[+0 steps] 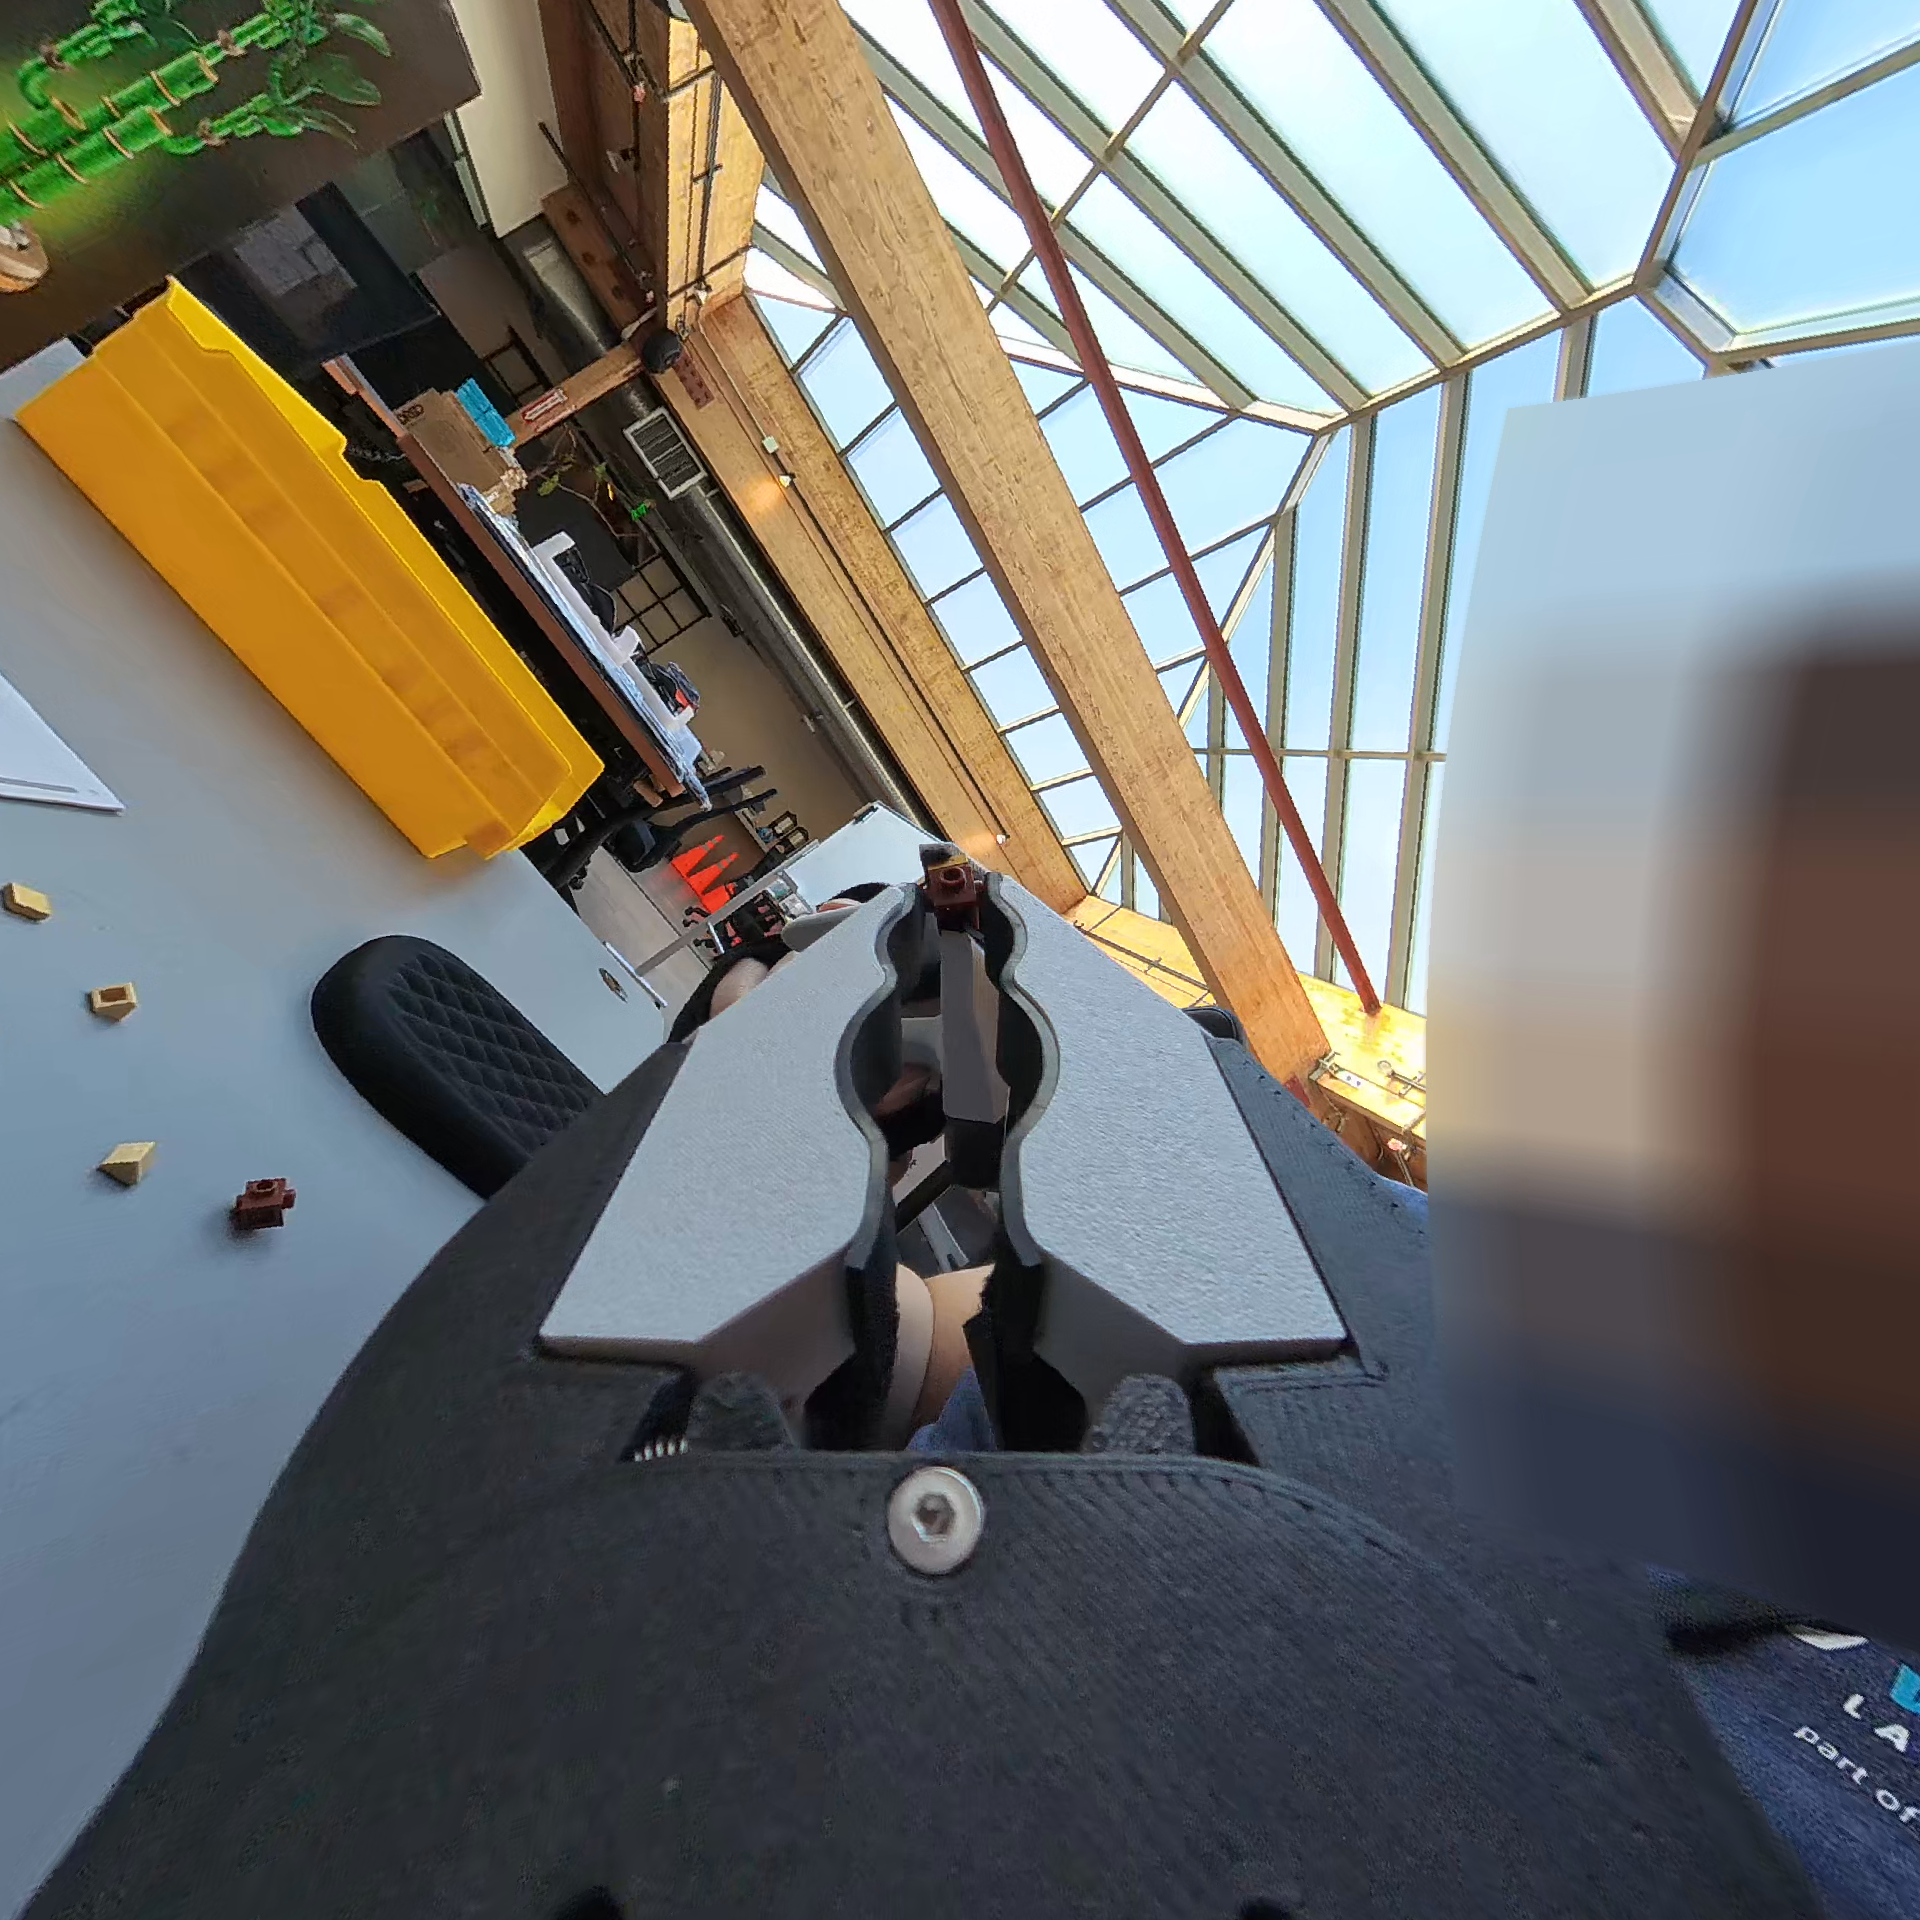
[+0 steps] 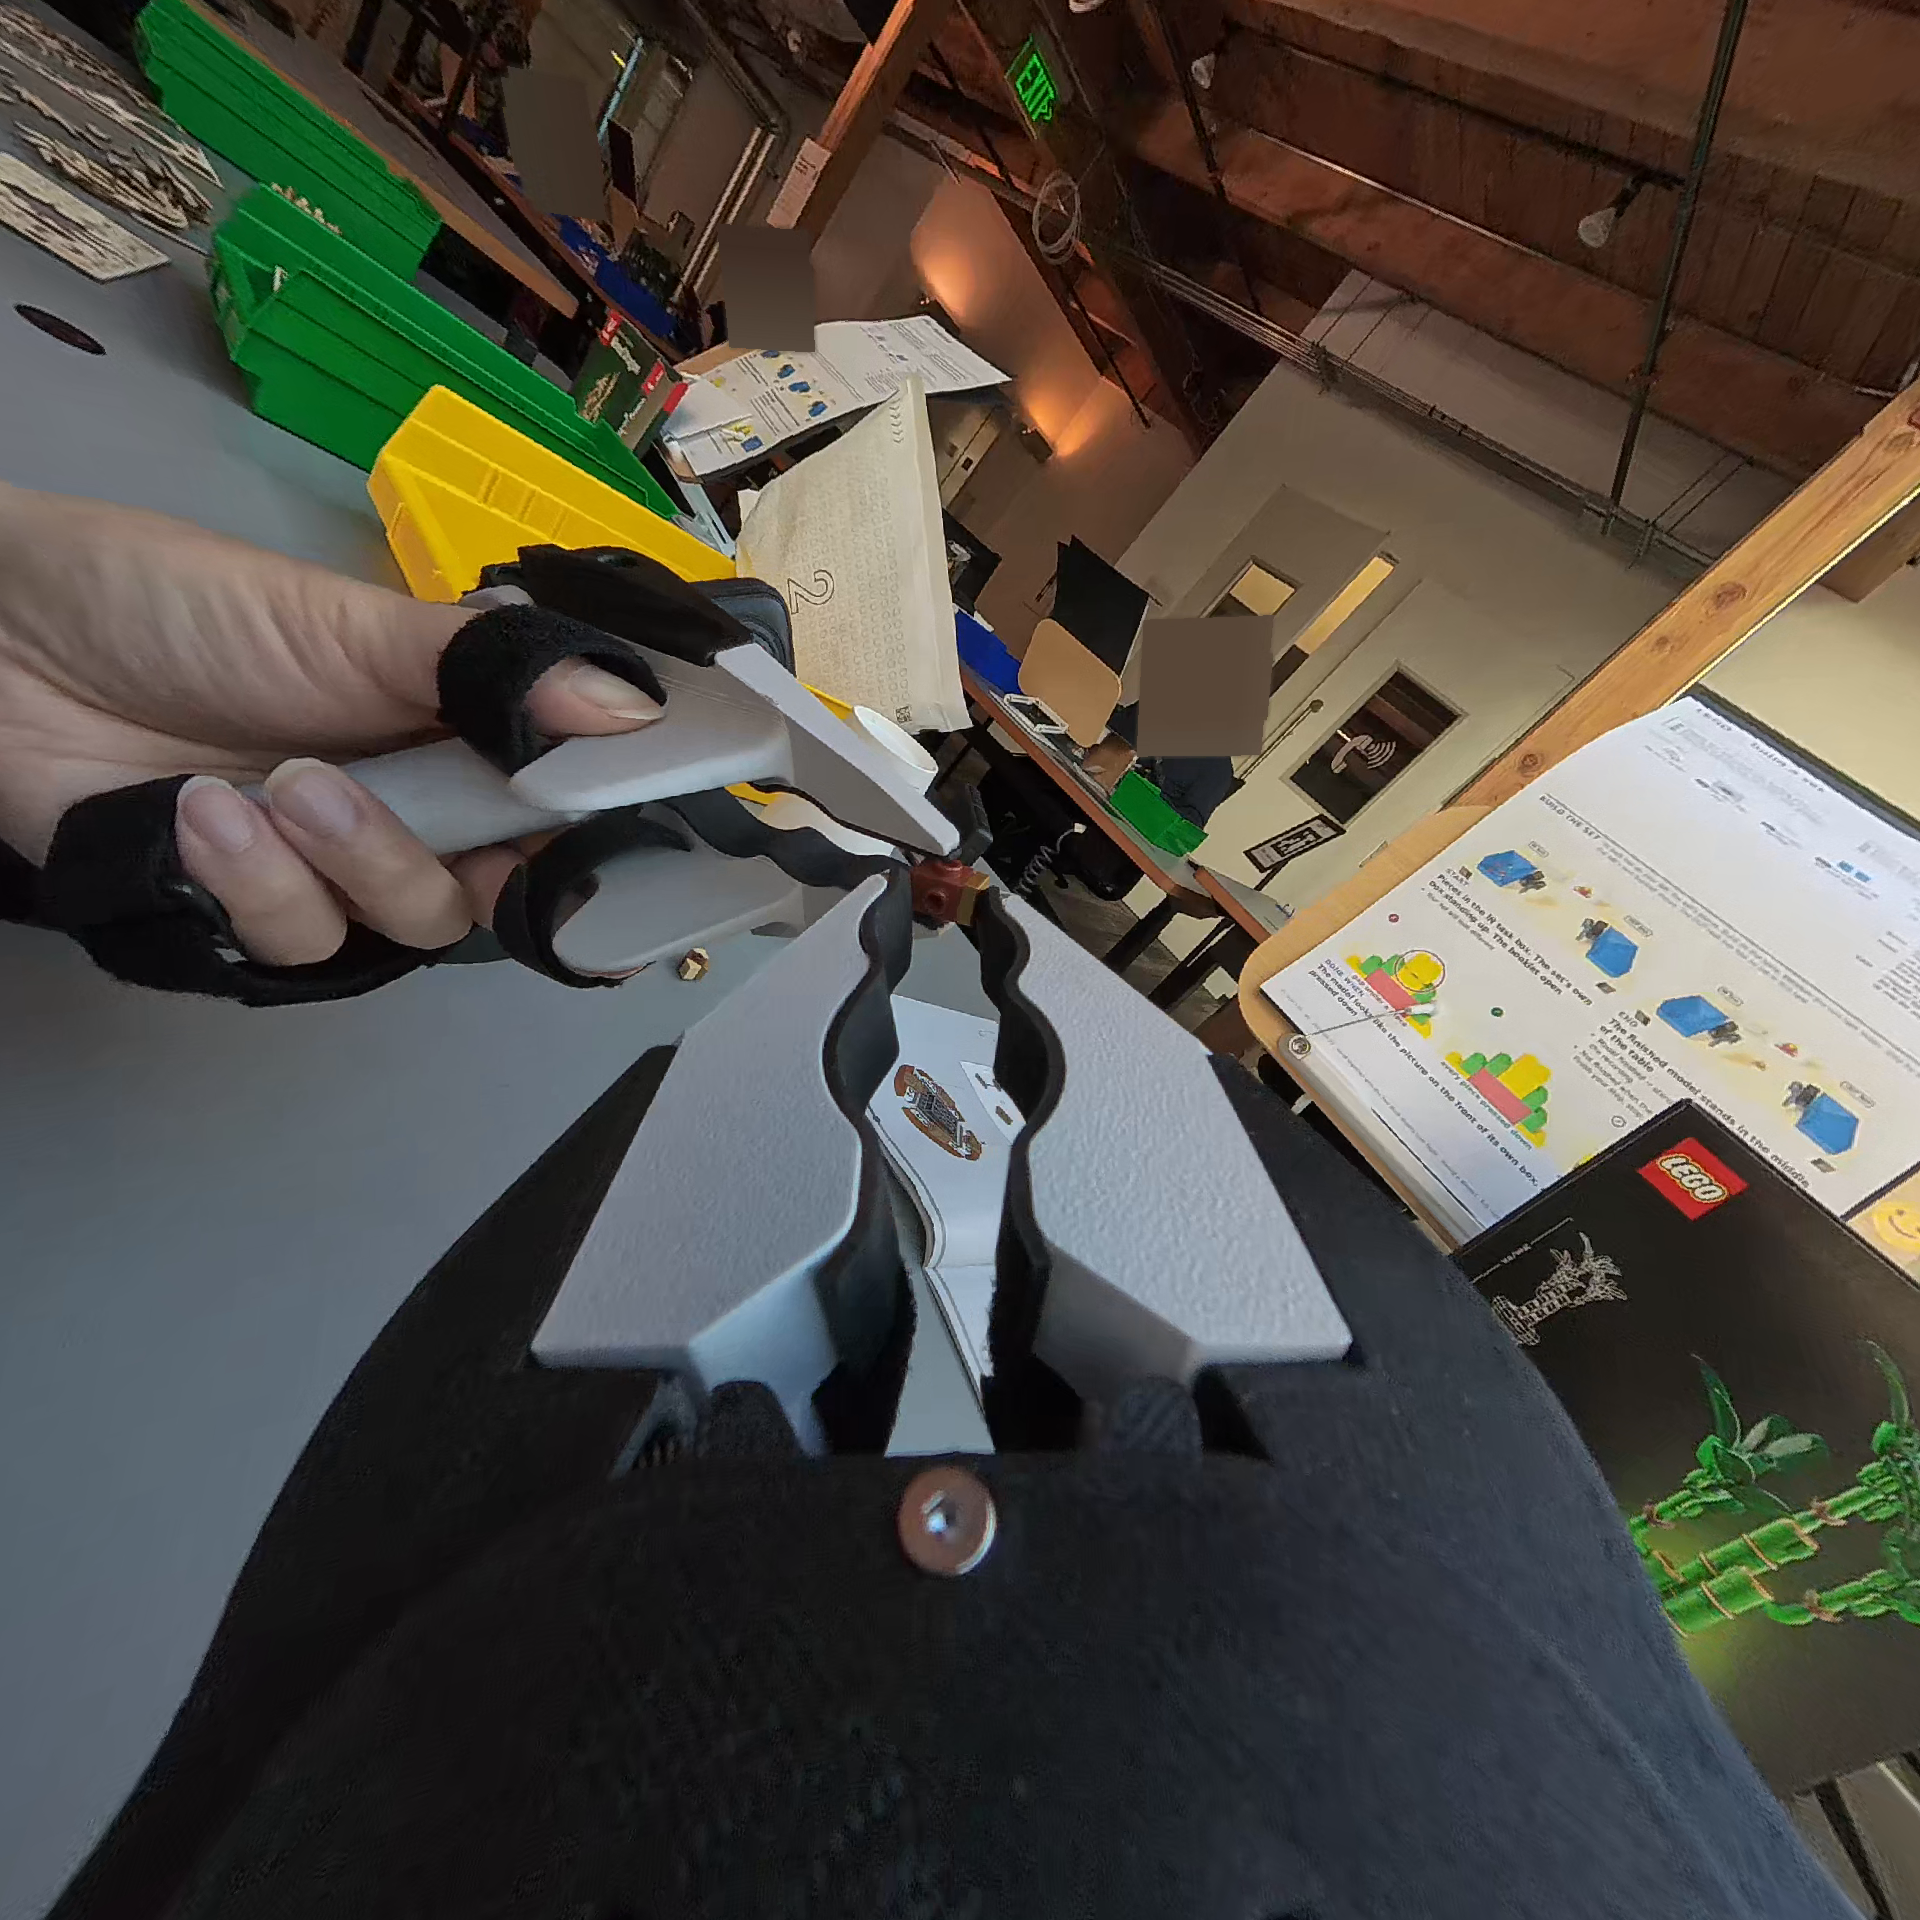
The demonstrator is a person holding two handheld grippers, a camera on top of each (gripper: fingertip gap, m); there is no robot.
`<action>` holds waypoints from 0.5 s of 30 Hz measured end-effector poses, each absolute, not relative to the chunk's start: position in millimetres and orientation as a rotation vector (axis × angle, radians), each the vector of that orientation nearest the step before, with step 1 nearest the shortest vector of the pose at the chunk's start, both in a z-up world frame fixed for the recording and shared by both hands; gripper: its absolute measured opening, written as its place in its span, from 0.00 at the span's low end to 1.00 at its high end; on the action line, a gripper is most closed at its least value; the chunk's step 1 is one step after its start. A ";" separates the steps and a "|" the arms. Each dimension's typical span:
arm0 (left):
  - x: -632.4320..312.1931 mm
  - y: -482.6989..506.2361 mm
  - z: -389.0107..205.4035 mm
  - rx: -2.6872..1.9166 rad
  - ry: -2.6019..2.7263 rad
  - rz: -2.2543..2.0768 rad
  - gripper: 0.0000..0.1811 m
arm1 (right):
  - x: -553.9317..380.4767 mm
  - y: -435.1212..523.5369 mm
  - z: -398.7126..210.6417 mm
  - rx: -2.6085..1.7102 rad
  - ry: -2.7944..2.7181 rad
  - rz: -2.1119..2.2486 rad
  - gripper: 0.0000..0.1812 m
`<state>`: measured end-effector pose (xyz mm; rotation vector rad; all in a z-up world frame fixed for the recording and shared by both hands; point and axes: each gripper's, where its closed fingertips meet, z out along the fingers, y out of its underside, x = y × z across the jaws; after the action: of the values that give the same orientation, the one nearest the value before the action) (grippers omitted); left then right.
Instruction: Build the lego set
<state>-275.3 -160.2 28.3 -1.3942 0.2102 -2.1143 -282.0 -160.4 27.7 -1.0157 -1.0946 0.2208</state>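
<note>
A small brown brick (image 1: 953,890) with a tan piece (image 1: 944,857) on it is held in the air between both grippers. My left gripper (image 1: 951,891) is shut on the brown brick. In the right wrist view the left gripper (image 2: 933,837) comes in from the left in a person's hand and meets the top of the brick (image 2: 935,894). My right gripper (image 2: 943,900) is closed around the same brick and its tan piece (image 2: 974,910). The exact contact is hard to see.
Loose tan pieces (image 1: 112,1001) and a second brown brick (image 1: 263,1205) lie on the grey table (image 1: 156,1403) beside a yellow bin (image 1: 312,582). An open booklet (image 2: 956,1112), green bins (image 2: 332,312), the set's box (image 2: 1714,1403) and an instruction board (image 2: 1610,987) surround the work area. Less than 4 cm separates the two grippers' tips.
</note>
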 end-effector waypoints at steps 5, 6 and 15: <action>-276.0 -162.6 26.6 -1.408 0.233 -2.134 0.05 | -283.3 -161.8 26.3 -0.997 -1.128 0.241 0.07; -276.1 -163.2 25.4 -1.423 0.249 -2.124 0.05 | -283.5 -161.8 25.2 -0.997 -1.142 0.257 0.07; -282.0 -176.8 43.0 -1.342 0.594 -1.580 0.05 | -275.2 -172.3 46.6 -1.238 -0.971 1.253 0.09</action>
<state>-282.0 -176.8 43.0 -1.3419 0.5935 -1.5803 -275.2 -172.3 46.6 -1.2376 -0.9711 1.2532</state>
